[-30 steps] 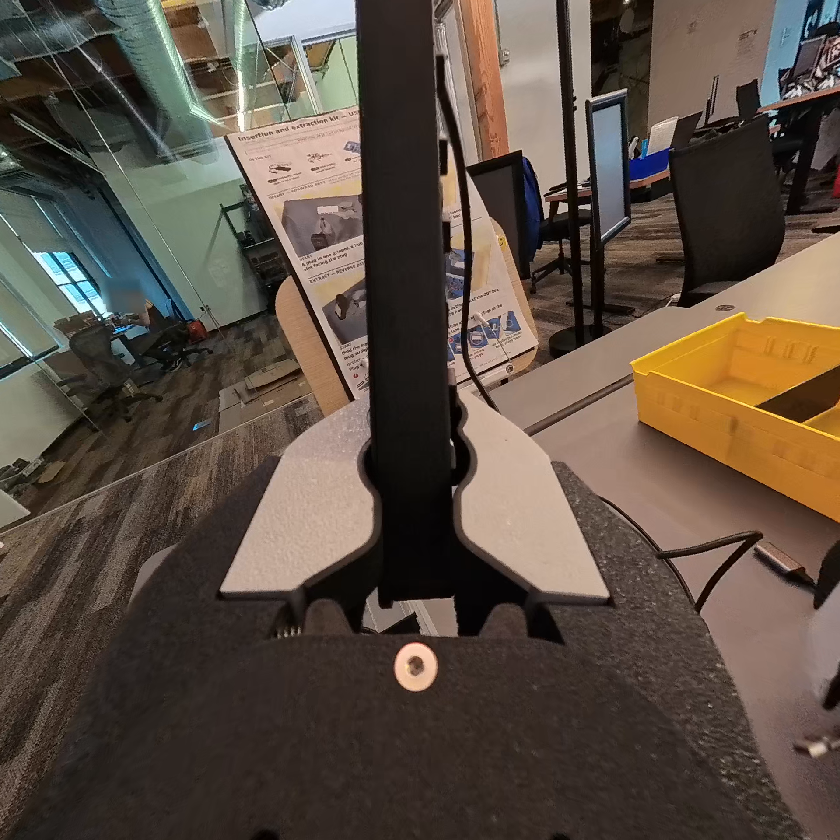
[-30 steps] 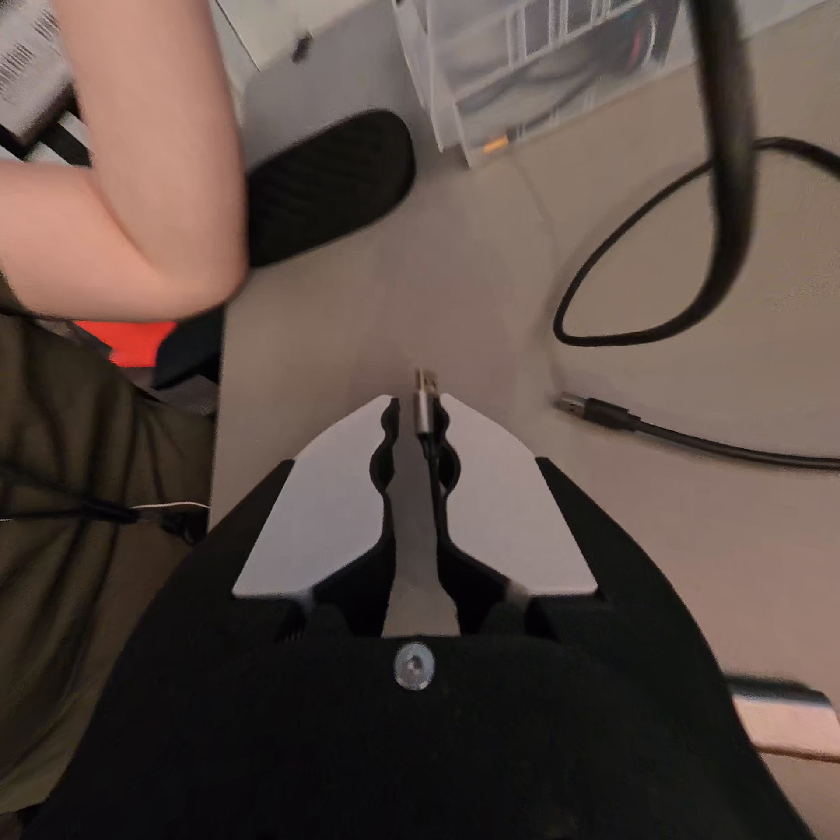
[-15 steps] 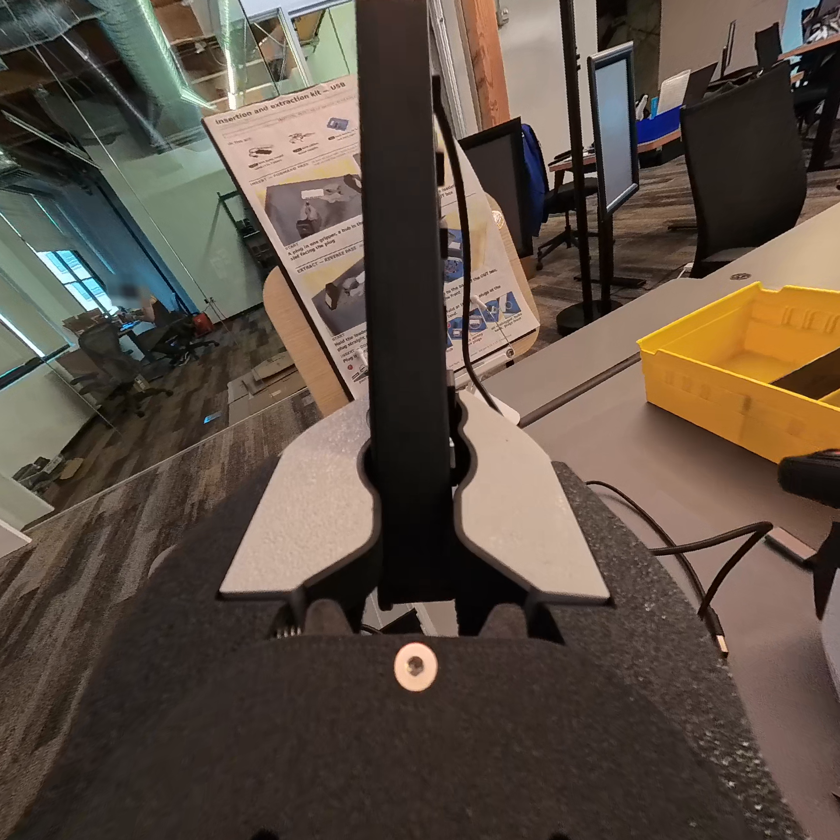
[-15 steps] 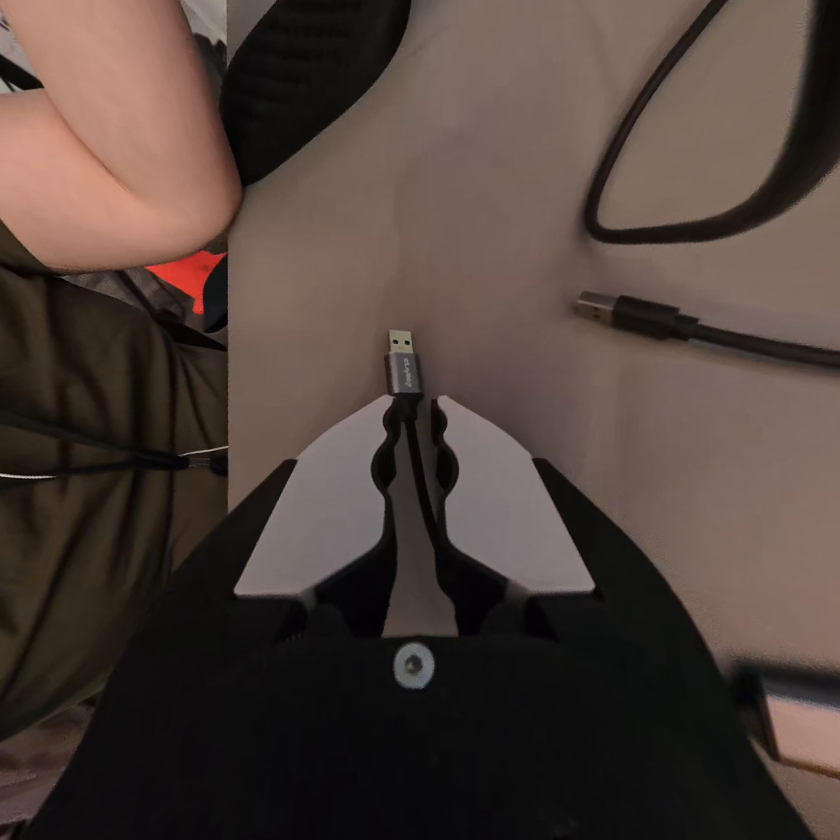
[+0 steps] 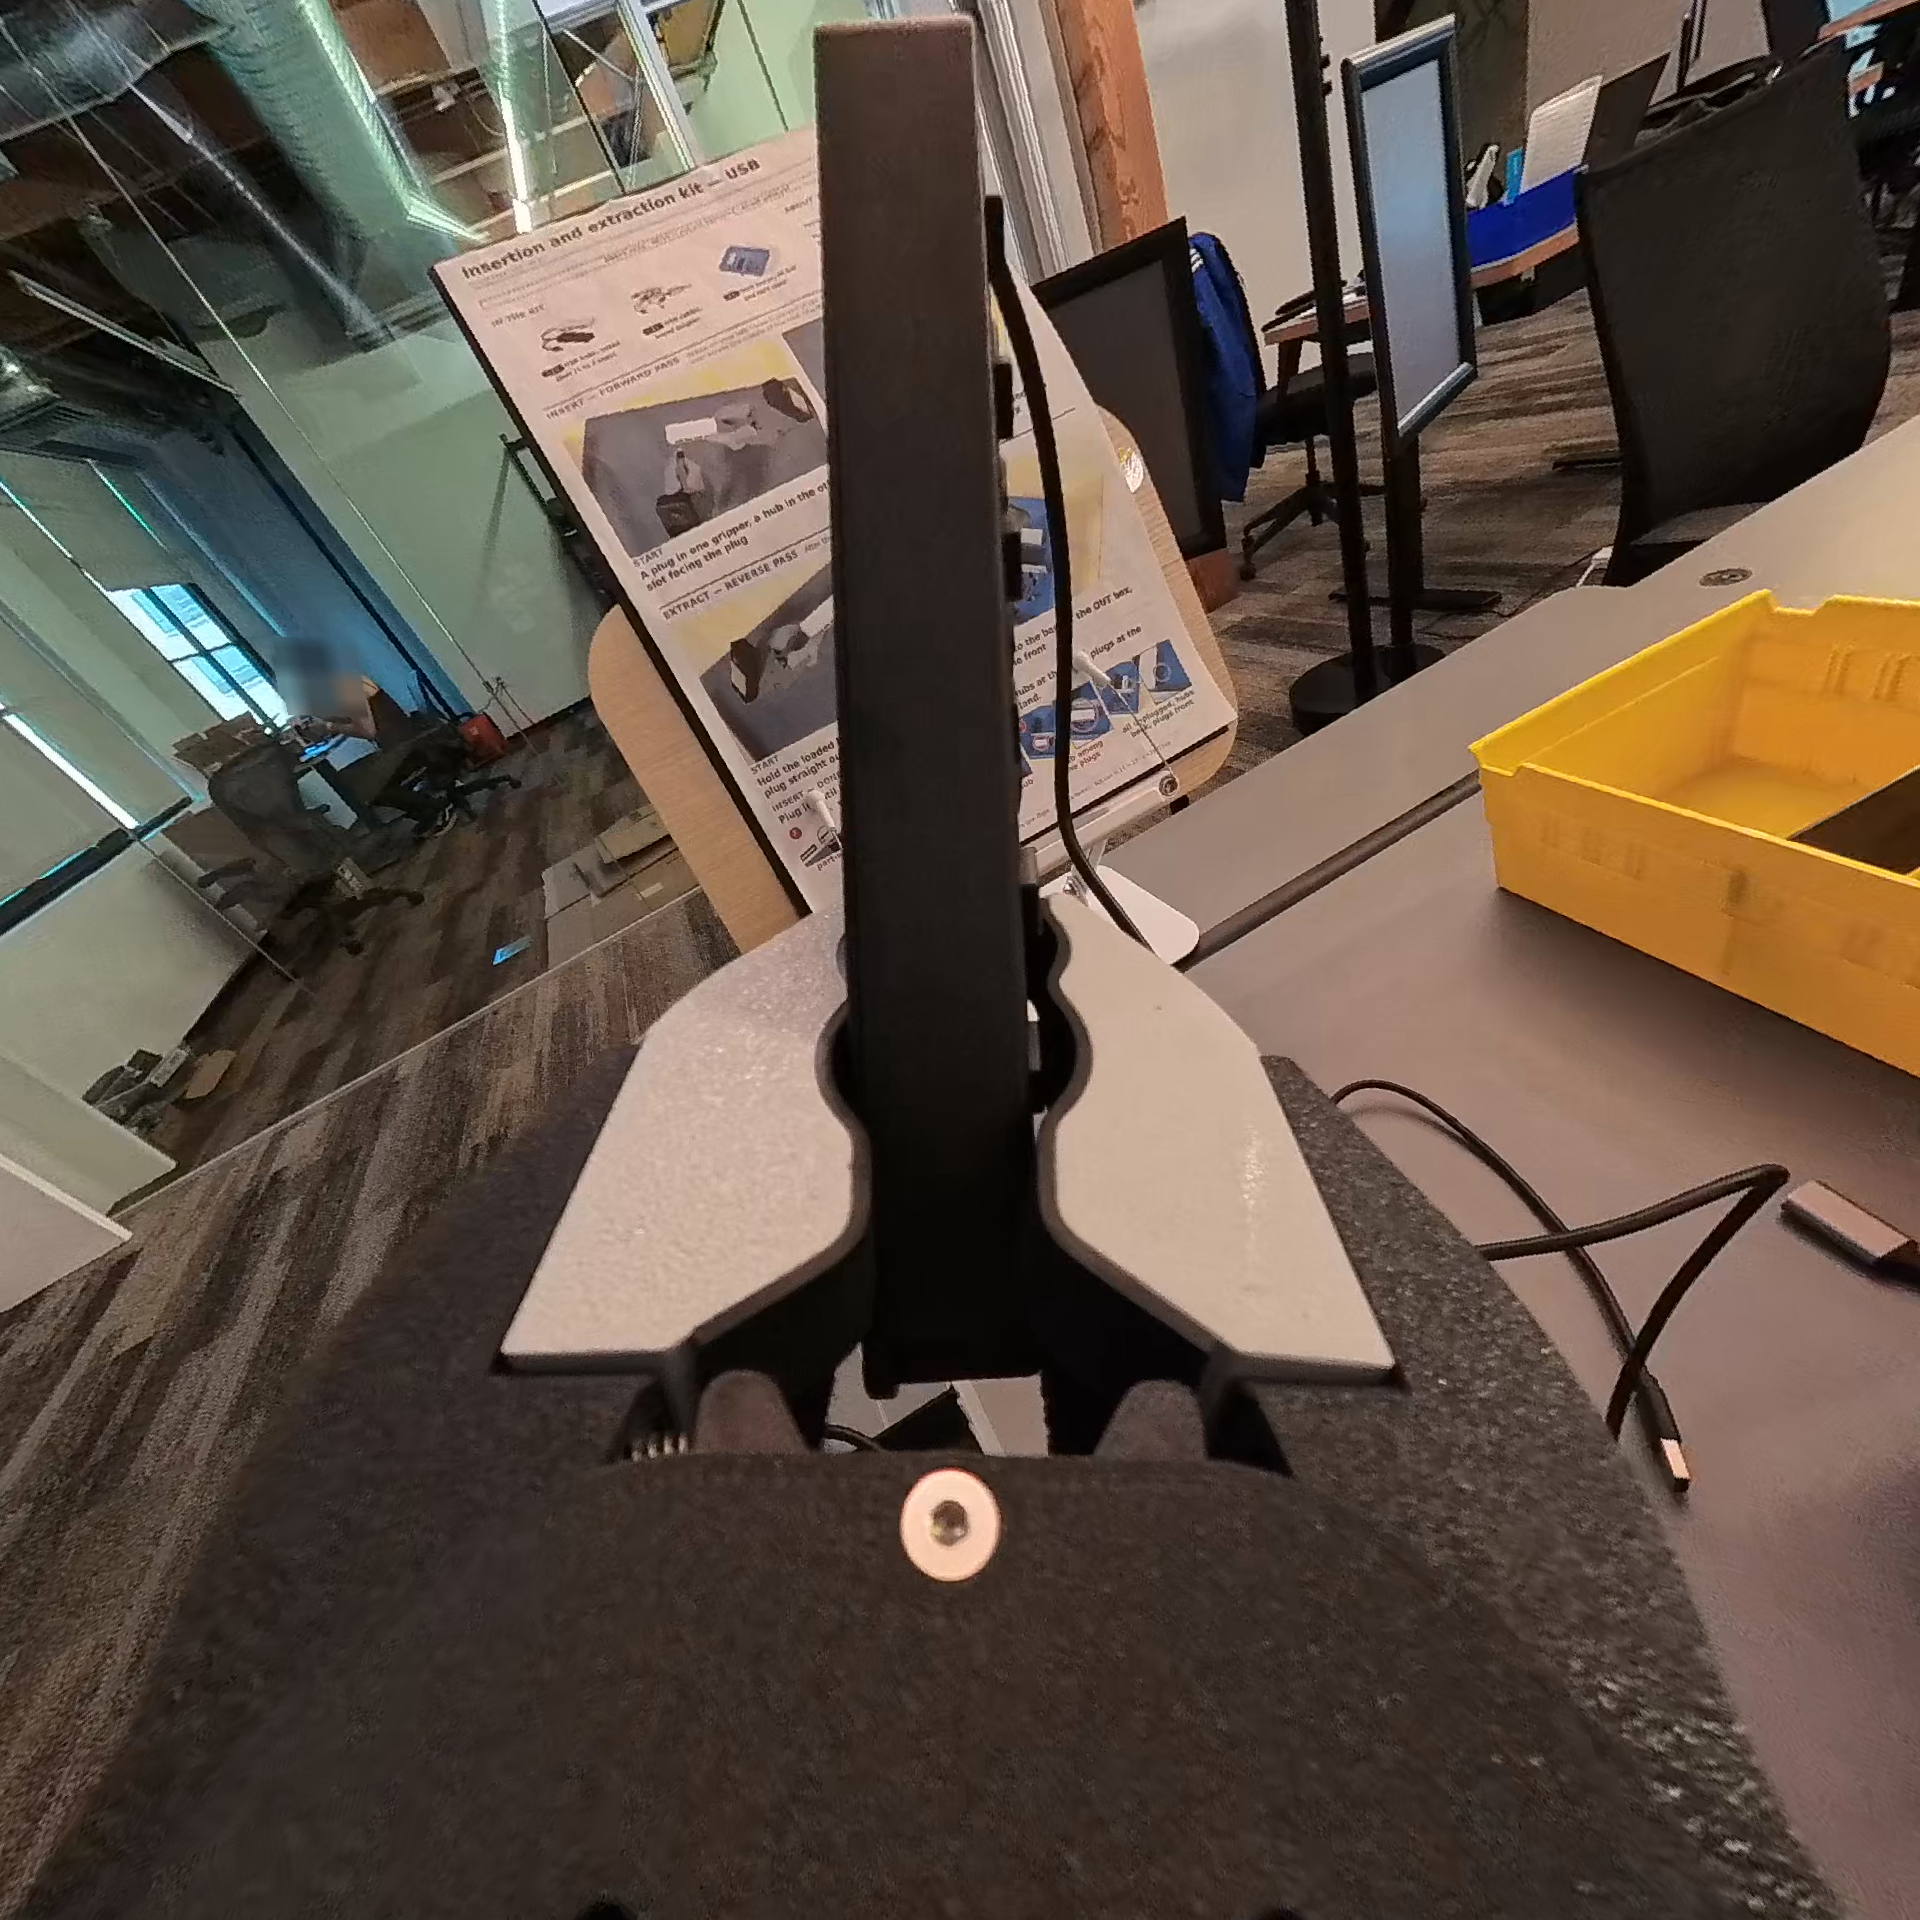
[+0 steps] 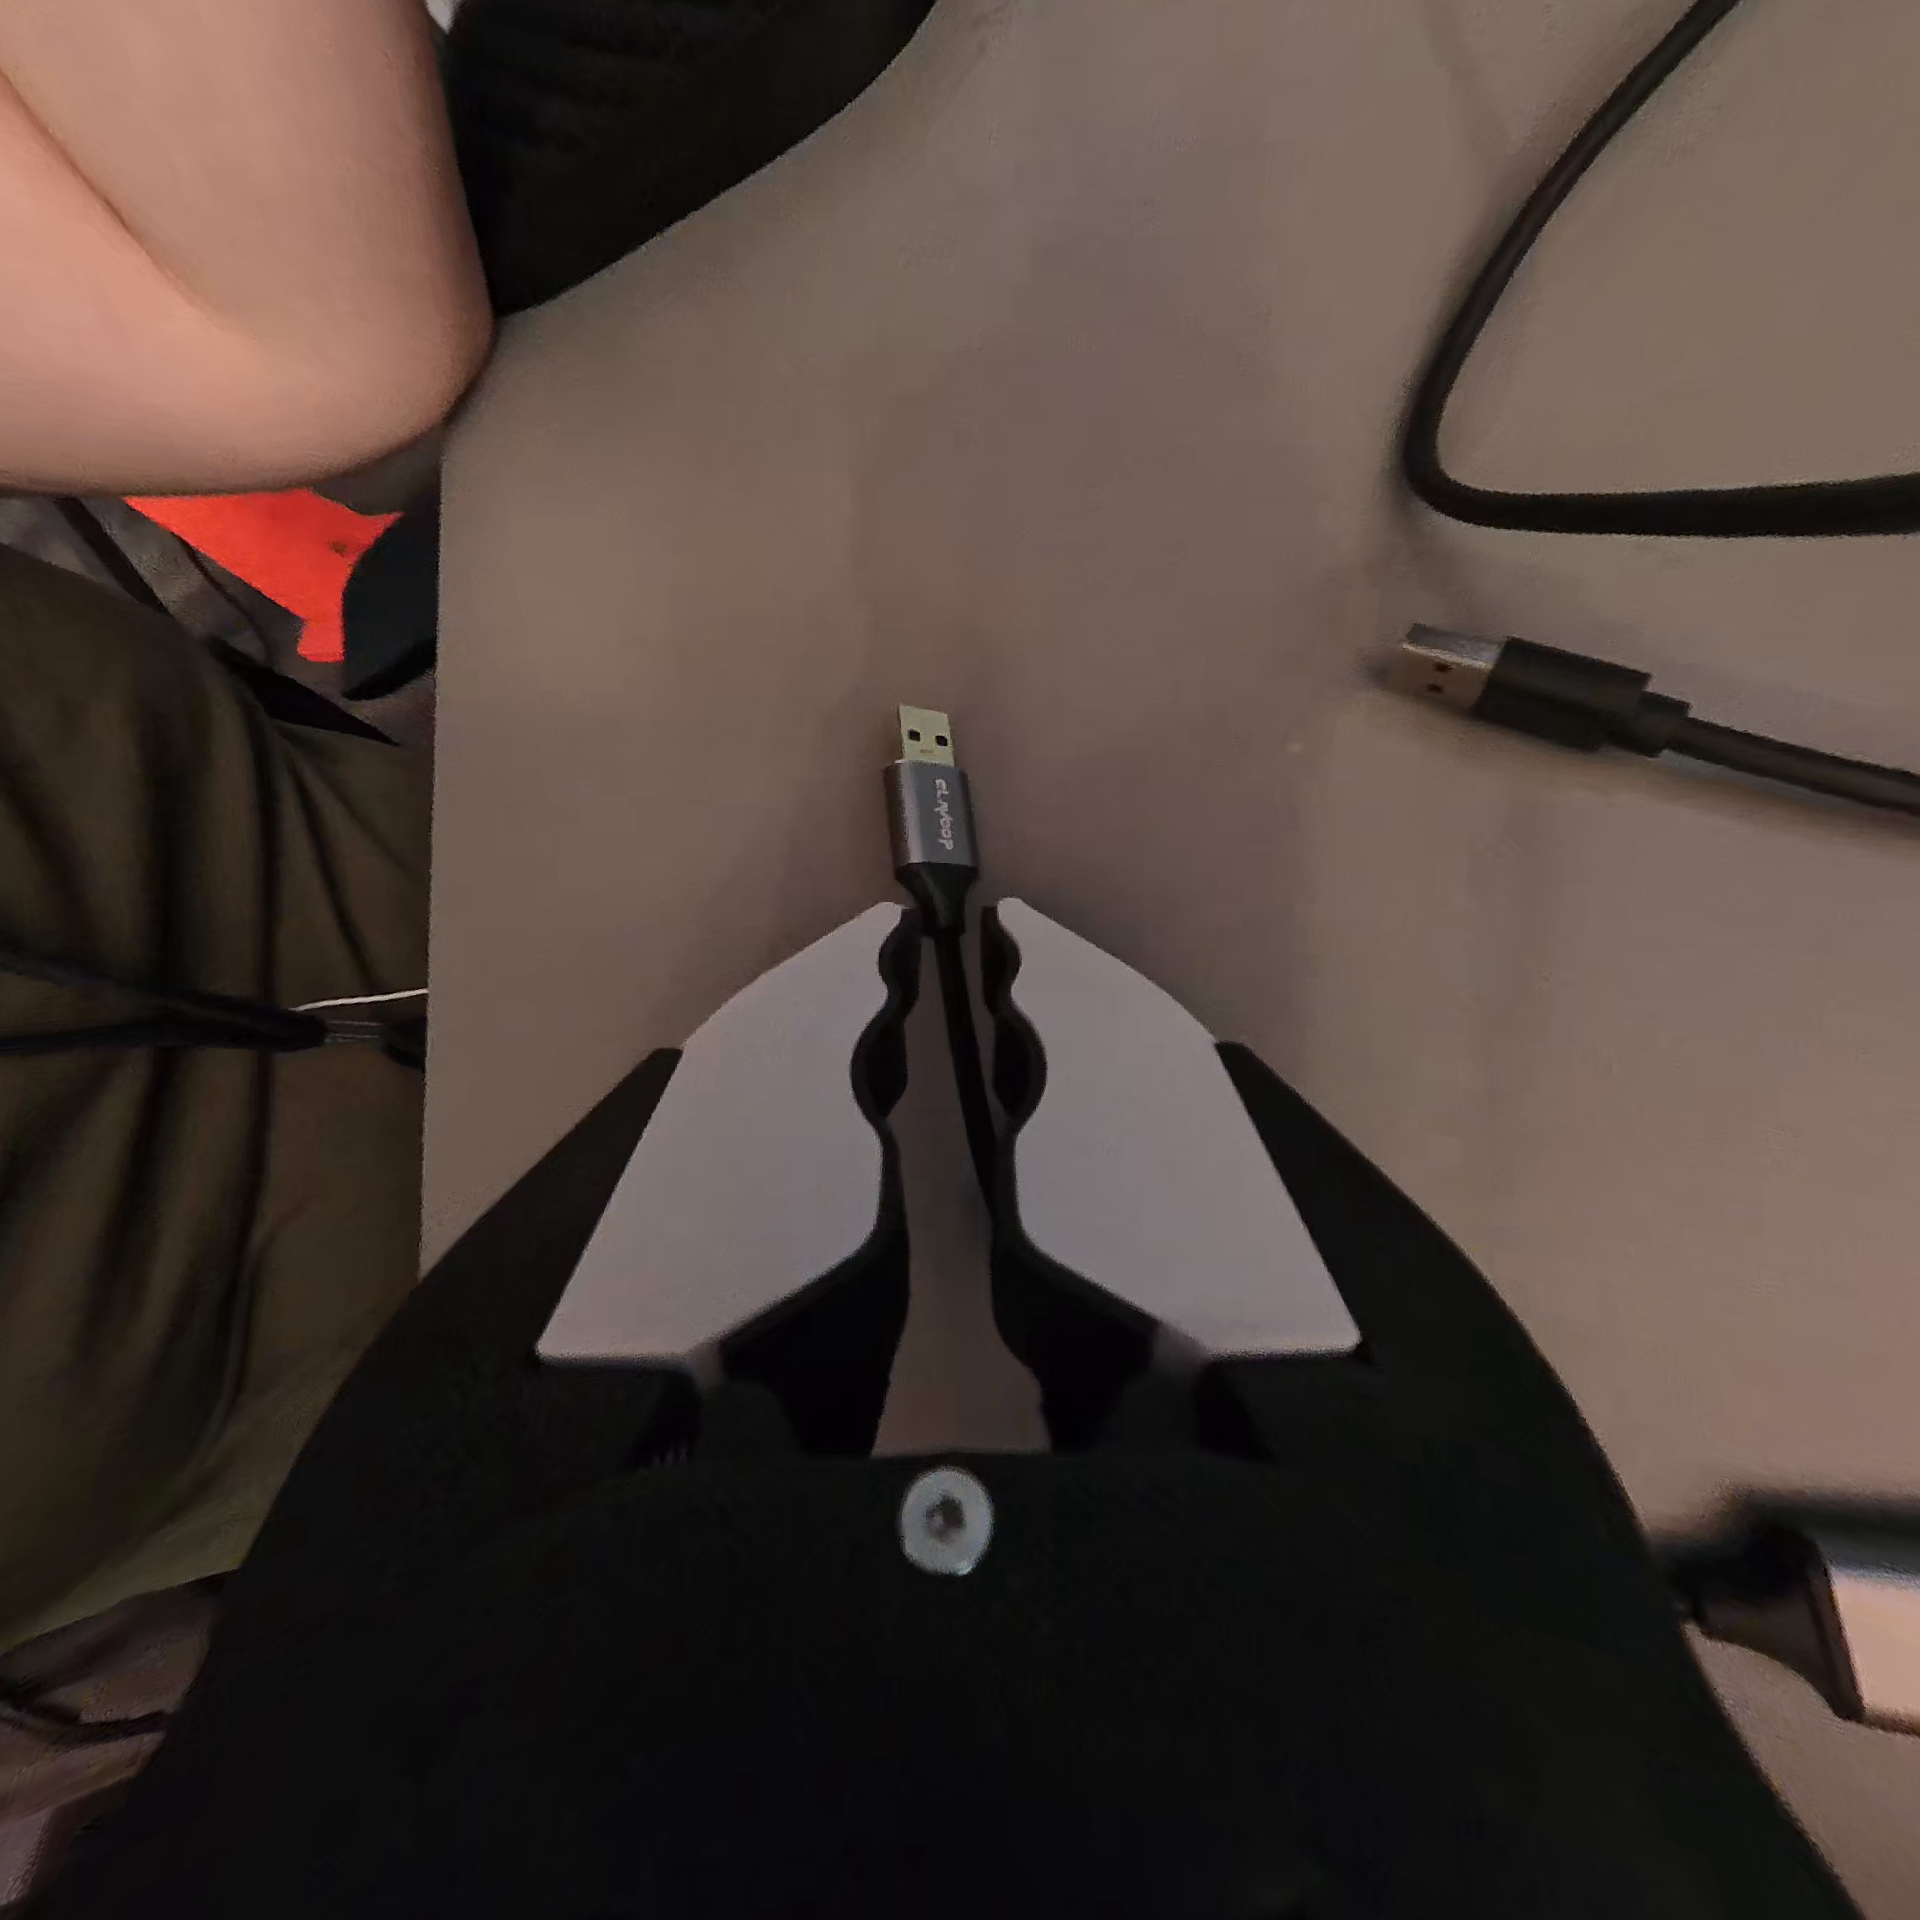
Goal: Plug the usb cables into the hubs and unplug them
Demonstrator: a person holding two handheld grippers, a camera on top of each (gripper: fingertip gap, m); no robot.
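A: Where is the hub?

B: The black hub (image 5: pixel 914 665) stands upright, clamped between the fingers of the left gripper (image 5: pixel 940 925), its top well above them. A thin black cable (image 5: pixel 1039 499) runs down its right side.

A: And the plug?

B: The grey USB plug (image 6: pixel 928 800) sticks out just past the tips of the right gripper (image 6: pixel 940 906). Its black cord passes back between the 2 fingers, which stand narrow around it; I cannot tell whether they pinch it.

A: What lies around?

B: On the grey table (image 6: pixel 1143 416), a second black USB plug (image 6: pixel 1507 681) lies to the right with a cable loop (image 6: pixel 1455 416) beyond it. In the left wrist view another loose cable (image 5: pixel 1621 1278) lies on the table, a yellow bin (image 5: pixel 1662 831) stands behind it, and an instruction board (image 5: pixel 665 436) leans beyond the hub
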